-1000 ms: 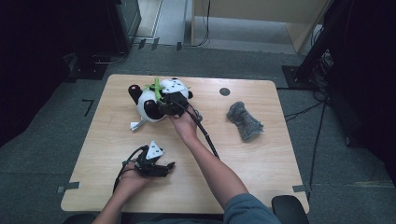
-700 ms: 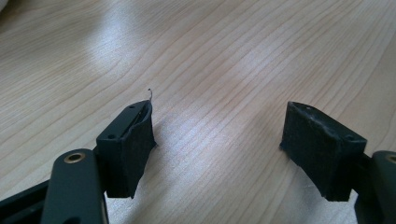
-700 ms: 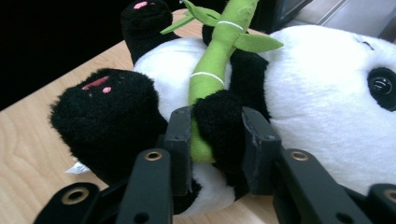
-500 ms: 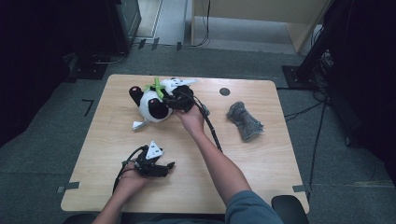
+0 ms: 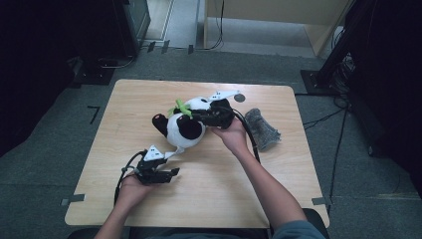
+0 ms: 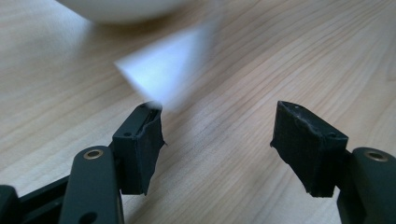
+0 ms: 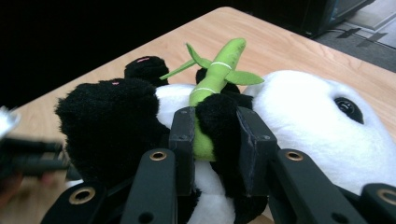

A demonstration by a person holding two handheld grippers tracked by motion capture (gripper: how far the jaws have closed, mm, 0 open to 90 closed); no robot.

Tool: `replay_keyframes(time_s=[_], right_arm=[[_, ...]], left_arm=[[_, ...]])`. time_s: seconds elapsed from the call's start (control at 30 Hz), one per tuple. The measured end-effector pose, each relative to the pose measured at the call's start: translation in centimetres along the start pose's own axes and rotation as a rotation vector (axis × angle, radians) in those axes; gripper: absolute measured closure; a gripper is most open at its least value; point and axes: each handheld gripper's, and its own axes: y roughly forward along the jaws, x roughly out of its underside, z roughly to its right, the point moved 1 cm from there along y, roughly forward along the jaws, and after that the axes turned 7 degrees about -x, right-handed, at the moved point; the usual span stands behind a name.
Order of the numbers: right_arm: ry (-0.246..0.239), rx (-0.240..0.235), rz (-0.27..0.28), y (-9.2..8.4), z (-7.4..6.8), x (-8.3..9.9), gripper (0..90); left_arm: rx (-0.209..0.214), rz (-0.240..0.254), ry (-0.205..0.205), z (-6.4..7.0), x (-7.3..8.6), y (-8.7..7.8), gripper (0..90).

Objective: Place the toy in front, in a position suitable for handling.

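Clamping panda plush [image 7: 299, 116] paw and bamboo, right hand-held gripper [image 7: 217, 140]; left hand-held gripper [image 6: 217, 140] apart, closing, empty

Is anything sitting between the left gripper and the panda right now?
Nothing visible does. The left gripper lies open on bare table, just short of the panda, which the right gripper has clamped by the paw and bamboo.

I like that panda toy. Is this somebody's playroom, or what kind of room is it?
Probably not a playroom; it looks like a lab or studio for recording. A lone wooden table stands on grey carpet, cables run across the floor, dark equipment racks stand around, and tape marks sit by the table.
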Motion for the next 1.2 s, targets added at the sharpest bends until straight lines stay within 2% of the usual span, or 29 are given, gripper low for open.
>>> replay_keyframes(time_s=[0.07, 0.1, 0.17, 0.2, 0.23, 0.33, 0.43, 0.5, 0.6, 0.73, 0.77, 0.8, 0.87, 0.9, 0.93, 1.07, 1.2], right_arm=[[-0.012, -0.009, -0.003, -0.4, -0.3, 0.3, 70.5], [-0.04, -0.029, -0.015, -0.9, -0.9, 0.8, 70.5], [-0.059, -0.036, -0.023, -1.4, -1.3, 1.4, 70.5], [-0.059, -0.036, -0.023, -1.4, -1.3, 1.4, 70.5], [-0.082, -0.044, -0.03, -1.8, -1.5, 1.9, 70.3], [-0.089, -0.05, -0.041, -2.2, -1.3, 2.4, 70.1], [-0.052, -0.06, -0.036, -2.9, -0.6, 3.6, 68.9], [-0.052, -0.056, -0.037, -3.0, -0.5, 3.8, 68.5], [-0.021, -0.066, -0.03, -3.3, -0.4, 4.7, 65.7], [0.015, -0.061, -0.02, -3.7, -0.3, 5.2, 56.6], [0.015, -0.061, -0.02, -3.7, -0.3, 5.2, 56.6], [0.027, -0.056, -0.014, -3.9, -0.3, 5.5, 52.5], [0.035, -0.057, -0.011, -4.0, -0.3, 5.6, 49.0], [0.054, -0.062, 0.001, -4.1, -0.3, 5.8, 46.4], [0.069, -0.047, 0.002, -4.4, -0.3, 6.0, 43.9], [0.066, -0.014, 0.022, -5.1, -0.5, 6.1, 38.8], [0.057, 0.01, 0.007, -5.9, -0.8, 6.6, 37.9]], left_arm=[[0.002, 0.002, -0.007, -0.1, 0.0, -0.1, 32.7], [0.001, -0.001, -0.019, -0.5, 0.1, -0.2, 32.6], [-0.007, 0.003, -0.024, -0.9, 0.1, -0.4, 32.5], [-0.007, 0.003, -0.024, -0.9, 0.1, -0.4, 32.6], [-0.016, 0.008, -0.031, -1.3, 0.2, -0.6, 32.6], [-0.021, 0.011, -0.039, -1.6, 0.2, -0.7, 32.6], [-0.018, 0.016, -0.051, -1.9, 0.2, -0.6, 32.7], [-0.017, 0.02, -0.048, -1.9, 0.2, -0.5, 33.1], [-0.012, 0.023, -0.031, -1.8, 0.0, -0.3, 33.3], [0.019, 0.032, -0.028, -2.1, -0.7, -0.6, 33.5], [0.019, 0.032, -0.028, -2.1, -0.7, -0.6, 33.5], [0.036, 0.053, -0.023, -2.2, -1.1, -0.9, 33.7], [0.038, 0.064, -0.015, -2.2, -1.3, -1.1, 33.8], [0.038, 0.074, -0.006, -2.3, -1.4, -1.2, 33.8], [0.037, 0.081, 0.006, -2.3, -1.7, -1.3, 33.8], [0.054, 0.085, 0.013, -2.4, -2.1, -1.4, 33.4], [0.058, 0.081, 0.055, -2.4, -2.8, -1.6, 32.7]])
